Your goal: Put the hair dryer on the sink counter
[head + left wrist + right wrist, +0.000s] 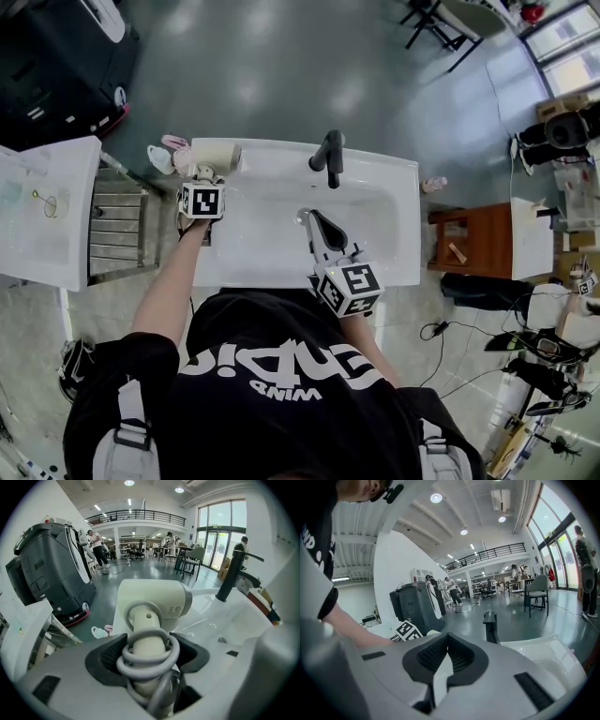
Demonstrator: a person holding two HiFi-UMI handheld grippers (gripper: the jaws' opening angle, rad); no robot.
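1. The hair dryer [150, 606] has a cream barrel with a silver ring at one end and a round label. A grey cord [125, 663] is coiled round its cream handle.
2. The left gripper [149, 654] is clamped on that wrapped handle, with the dryer at the sink counter's [398, 187] 10 o'clock corner.
3. The basin [272, 211] has a black faucet [328, 155] at 12 o'clock. The right gripper [443, 641], jaws together and empty, hangs over its 6 o'clock half.

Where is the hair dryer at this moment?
In the head view the hair dryer is at the back left corner of the sink counter, left of the black faucet, its handle clamped in the left gripper.
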